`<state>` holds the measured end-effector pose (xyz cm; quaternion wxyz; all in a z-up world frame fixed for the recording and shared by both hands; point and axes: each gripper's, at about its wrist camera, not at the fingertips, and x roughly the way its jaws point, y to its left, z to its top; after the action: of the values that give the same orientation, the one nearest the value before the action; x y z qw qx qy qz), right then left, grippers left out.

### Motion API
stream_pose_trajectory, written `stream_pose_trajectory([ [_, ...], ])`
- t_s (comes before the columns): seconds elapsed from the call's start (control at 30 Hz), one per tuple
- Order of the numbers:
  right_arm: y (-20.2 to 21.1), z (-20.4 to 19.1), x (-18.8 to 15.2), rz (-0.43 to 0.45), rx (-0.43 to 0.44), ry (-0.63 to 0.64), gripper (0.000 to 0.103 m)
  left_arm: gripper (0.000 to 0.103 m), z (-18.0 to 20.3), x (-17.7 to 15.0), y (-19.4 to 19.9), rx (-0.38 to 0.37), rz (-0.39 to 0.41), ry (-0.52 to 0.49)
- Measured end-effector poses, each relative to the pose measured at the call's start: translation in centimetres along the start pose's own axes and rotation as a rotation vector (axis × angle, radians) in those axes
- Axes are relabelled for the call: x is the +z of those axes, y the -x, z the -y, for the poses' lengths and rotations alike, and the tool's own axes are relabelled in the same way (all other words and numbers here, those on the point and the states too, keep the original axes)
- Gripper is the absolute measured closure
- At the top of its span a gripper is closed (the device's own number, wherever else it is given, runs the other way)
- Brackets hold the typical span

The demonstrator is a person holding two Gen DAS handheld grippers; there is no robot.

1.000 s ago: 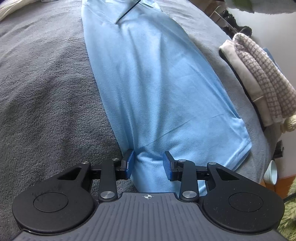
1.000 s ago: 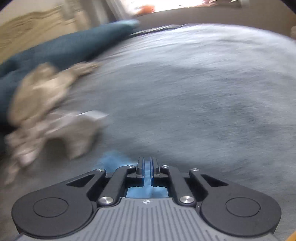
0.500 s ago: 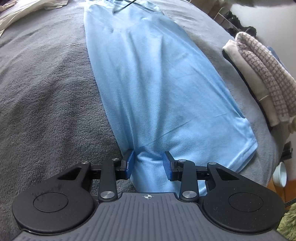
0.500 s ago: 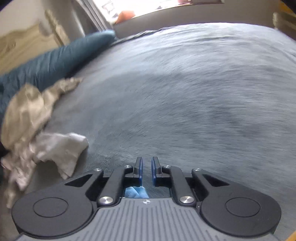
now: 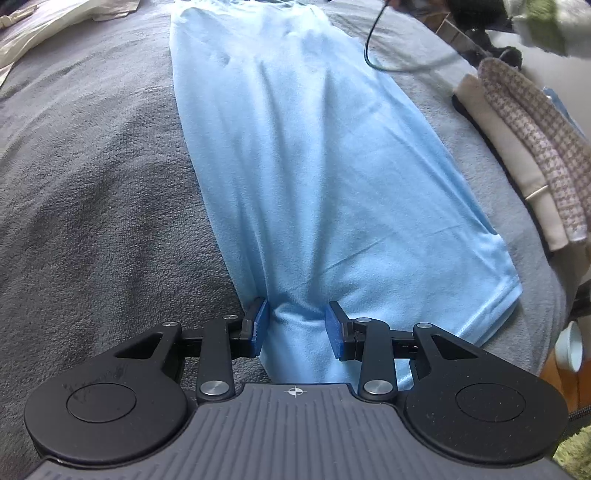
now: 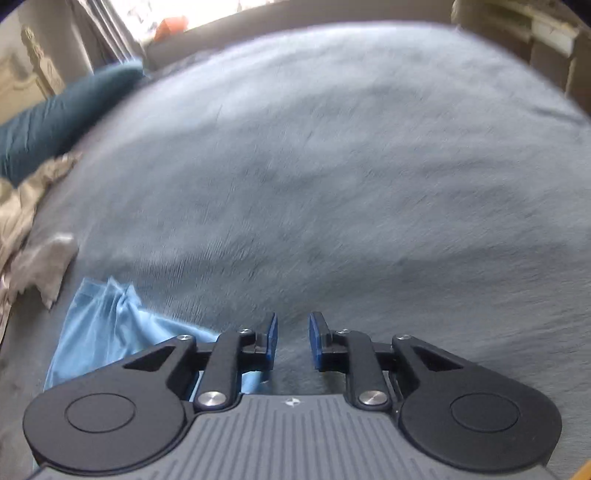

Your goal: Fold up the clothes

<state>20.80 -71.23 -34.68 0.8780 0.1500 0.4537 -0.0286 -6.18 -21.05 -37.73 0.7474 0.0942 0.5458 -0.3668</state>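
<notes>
A light blue garment lies stretched lengthwise on the grey blanket of a bed. My left gripper is shut on a bunched fold at its near end, and creases fan out from the pads. In the right wrist view the garment's other end lies loose on the blanket, down to the left of my right gripper. That gripper's jaws are opening and only blanket shows between them.
Folded clothes are stacked at the bed's right edge, with a white cup below them. A black cable hangs over the garment's far end. A cream garment, crumpled beige clothes and a teal pillow lie nearby.
The right gripper let go of the blue cloth, parted its jaws and swung right, away from it. The left gripper kept its hold and barely moved. A cable came into the left view.
</notes>
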Motion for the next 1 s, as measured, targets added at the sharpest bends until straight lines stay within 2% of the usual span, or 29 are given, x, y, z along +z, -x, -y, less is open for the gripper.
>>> stream_pose_trajectory([
  [0.07, 2.6, 0.0, -0.5, 0.01, 0.044, 0.01, 0.082, 0.069, 0.1, 0.2, 0.0, 0.004, -0.008, 0.012],
  [0.2, 10.2, -2.2, -2.6, -0.002, 0.16, 0.121, 0.082, 0.068, -0.2, 0.5, -0.1, -0.008, -0.017, 0.031],
  [0.33, 17.3, -5.2, -6.7, -0.109, 0.309, 0.26, 0.08, 0.068, -0.6, 0.1, 0.0, -0.042, -0.013, 0.037],
  [0.43, 19.7, -7.8, -11.2, -0.228, 0.361, 0.361, 0.079, 0.067, -1.0, 0.2, 0.1, -0.065, -0.021, 0.029],
  [0.53, 18.4, -10.5, -16.1, -0.301, 0.329, 0.358, 0.077, 0.068, -1.0, 0.7, 0.3, -0.072, -0.042, 0.018],
  [0.7, 15.2, -13.6, -24.3, -0.323, 0.18, 0.366, 0.077, 0.067, -0.7, 0.7, 0.9, -0.062, -0.059, -0.02],
  [0.83, 16.7, -13.4, -31.7, -0.372, 0.084, 0.312, 0.077, 0.065, -0.7, -0.5, 1.4, -0.06, -0.066, -0.037],
  [1.0, 22.5, -13.5, -40.3, -0.48, 0.016, 0.181, 0.076, 0.063, -1.1, -3.4, 2.8, -0.049, -0.107, -0.004],
])
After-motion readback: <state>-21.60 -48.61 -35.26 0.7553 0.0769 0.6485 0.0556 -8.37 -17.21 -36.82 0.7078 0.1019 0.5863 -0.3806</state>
